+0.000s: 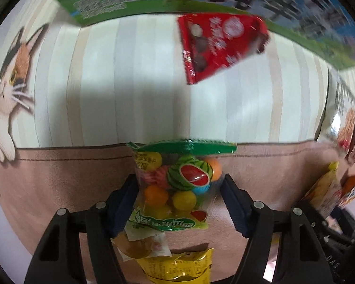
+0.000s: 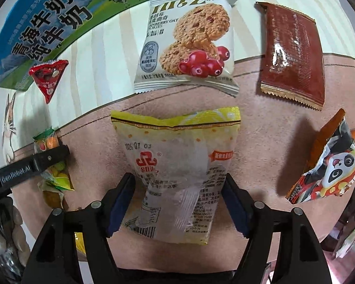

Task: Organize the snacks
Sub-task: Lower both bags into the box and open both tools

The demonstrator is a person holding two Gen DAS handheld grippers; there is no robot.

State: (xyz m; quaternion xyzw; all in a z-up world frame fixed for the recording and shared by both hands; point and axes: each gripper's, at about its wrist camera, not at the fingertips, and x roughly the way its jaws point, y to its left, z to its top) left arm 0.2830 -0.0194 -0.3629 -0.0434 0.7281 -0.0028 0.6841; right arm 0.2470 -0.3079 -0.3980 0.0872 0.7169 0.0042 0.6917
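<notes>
Where pink mat (image 2: 260, 142) meets striped cloth (image 1: 153, 82): left fingers (image 1: 126, 196) flank candy bag (image 1: 177, 179), grip unclear; right fingers (image 2: 123, 198) apart astride yellow packet (image 2: 177, 161).

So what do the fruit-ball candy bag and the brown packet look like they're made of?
Fruit-ball candy bag: clear glossy plastic film, probably; the coloured balls show through it. Brown packet: shiny plastic or foil laminate, judging by its glare and serrated sealed ends.

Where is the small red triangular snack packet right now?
In the right wrist view the small red triangular snack packet lies at far left on the striped cloth, just below the blue-and-green milk carton; the left wrist view shows it upper right, beside that carton.
</notes>
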